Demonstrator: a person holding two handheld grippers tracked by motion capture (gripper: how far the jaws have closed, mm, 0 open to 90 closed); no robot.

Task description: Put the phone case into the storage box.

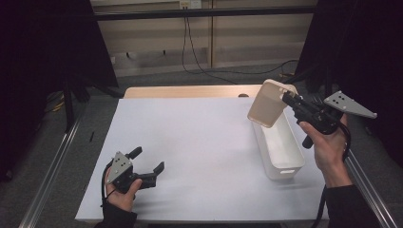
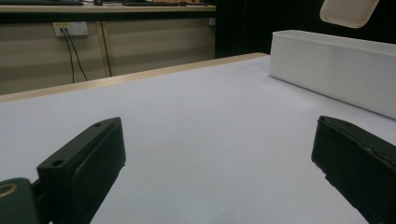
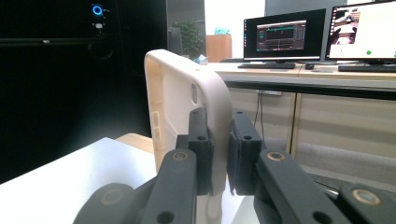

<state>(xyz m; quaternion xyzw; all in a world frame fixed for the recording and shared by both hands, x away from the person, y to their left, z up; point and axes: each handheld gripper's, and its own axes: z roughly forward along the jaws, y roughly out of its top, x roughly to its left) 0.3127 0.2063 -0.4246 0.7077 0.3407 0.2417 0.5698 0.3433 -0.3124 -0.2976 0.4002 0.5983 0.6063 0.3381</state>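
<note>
High view. The right gripper (image 1: 286, 99), held in the person's right hand (image 1: 328, 145), is raised above the table (image 1: 190, 152) with its jaws clamped on the edge of a beige tray (image 1: 267, 103). The tray hangs tilted ahead of the jaws, in the air over the far end of a white bin (image 1: 280, 147) that stands just below and beside the gripper. The left gripper (image 1: 148, 161) rests low near the table's front edge, well apart from the bin, its jaws spread with nothing between them.

Left gripper view. Both black jaws stand wide apart over bare white table (image 2: 196, 140). Ahead and to the right of them stands the long wall of the white bin (image 2: 331, 74); above it, a corner of the beige tray (image 2: 349, 11) is seen in the air.

Right gripper view. The jaws pinch the rim of the beige tray (image 3: 187, 93), one pad on each face. The tray rises upright straight ahead of the pads; its hollow side faces left.
</note>
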